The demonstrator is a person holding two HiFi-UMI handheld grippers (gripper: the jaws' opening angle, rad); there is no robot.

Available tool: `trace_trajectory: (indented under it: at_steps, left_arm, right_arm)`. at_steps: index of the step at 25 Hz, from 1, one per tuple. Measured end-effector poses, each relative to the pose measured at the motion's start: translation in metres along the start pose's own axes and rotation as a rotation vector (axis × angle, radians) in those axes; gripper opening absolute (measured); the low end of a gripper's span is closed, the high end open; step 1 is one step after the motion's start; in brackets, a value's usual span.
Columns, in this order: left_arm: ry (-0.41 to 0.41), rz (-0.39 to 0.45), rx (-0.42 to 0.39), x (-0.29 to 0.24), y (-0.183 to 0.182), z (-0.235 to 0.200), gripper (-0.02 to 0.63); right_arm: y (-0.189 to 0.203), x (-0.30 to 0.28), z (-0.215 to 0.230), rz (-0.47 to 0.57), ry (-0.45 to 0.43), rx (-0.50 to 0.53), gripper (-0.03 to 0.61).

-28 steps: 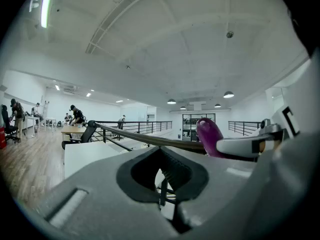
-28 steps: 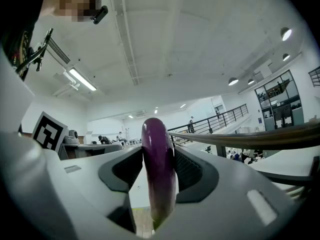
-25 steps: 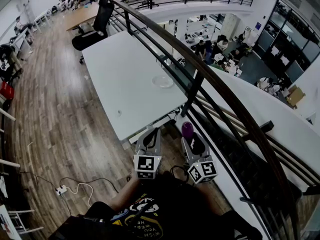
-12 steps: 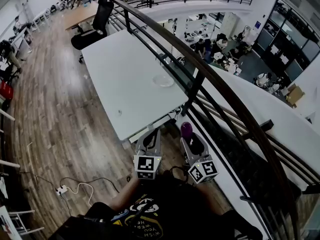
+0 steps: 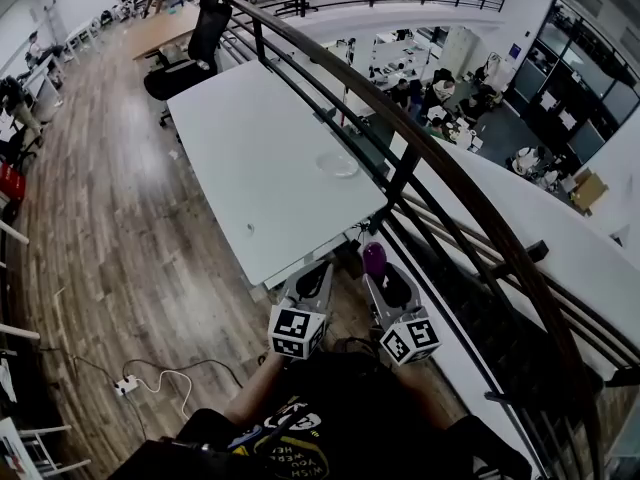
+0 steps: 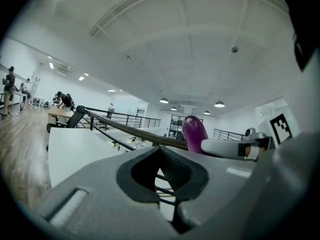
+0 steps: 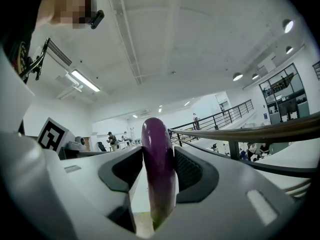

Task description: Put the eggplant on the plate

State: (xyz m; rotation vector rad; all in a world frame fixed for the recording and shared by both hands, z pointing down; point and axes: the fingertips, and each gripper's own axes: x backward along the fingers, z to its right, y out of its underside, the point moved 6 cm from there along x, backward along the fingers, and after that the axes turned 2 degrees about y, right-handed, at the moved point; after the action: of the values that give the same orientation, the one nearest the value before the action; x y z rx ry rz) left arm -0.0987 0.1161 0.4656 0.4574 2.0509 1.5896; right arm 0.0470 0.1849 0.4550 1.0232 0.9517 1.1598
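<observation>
- Eggplant [image 7: 159, 169]: purple and glossy, it stands upright between the pads of the right gripper [image 5: 386, 286], its rounded end sticking out past the fingertips.
- We see the right jaws closed on the eggplant from both sides, parted only by its width.
- In the head view the eggplant [image 5: 374, 258] is off the table [image 5: 250, 158], just past the near corner and not touching the tabletop.
- The left gripper [image 5: 316, 280] sits just beside the right one, also short of the table's near end. Its own view shows the pads meeting at the tips with nothing between them.
- From the left gripper's view, the eggplant [image 6: 194, 134] rises above one of the right gripper's fingers.
- The plate [image 5: 338, 165], clear and round, lies on the table by its right edge, well apart from the eggplant.
- A dark railing [image 5: 400, 158] runs along the table's right edge.
- A black chair [image 5: 190, 53] stands at the table's far end.
- A white cable [image 5: 160, 380] lies on the wood floor left of the table's near end.
</observation>
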Motion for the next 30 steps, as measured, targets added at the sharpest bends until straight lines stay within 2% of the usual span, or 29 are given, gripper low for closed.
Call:
trace_trajectory:
  at_steps: [3,5,9,14,23,30]
  left_arm:
    - [0.015,-0.058,-0.071,0.011,0.024,-0.001,0.005]
    - [0.002,-0.073,-0.077,0.018,0.034,0.000,0.005]
    - [-0.031,-0.061,-0.084,0.011,0.025,-0.006,0.005]
    - [-0.091,-0.032,-0.071,-0.040,-0.007,-0.032,0.005]
    - [-0.121,-0.027,-0.103,-0.136,-0.035,-0.044,0.005]
    - [-0.178,-0.034,-0.110,-0.181,-0.046,-0.054,0.005]
  right_arm:
    - [0.015,0.004,-0.016,-0.006,0.005,0.006,0.199]
    - [0.025,0.008,-0.021,-0.023,0.010,0.005,0.199]
    - [0.022,0.001,-0.008,-0.039,0.030,-0.006,0.199]
    - [-0.008,-0.037,0.033,-0.020,0.033,0.003,0.199]
    - [-0.028,-0.097,0.105,-0.032,-0.002,-0.005,0.199]
    - [-0.033,-0.134,0.139,-0.065,-0.066,-0.011,0.199]
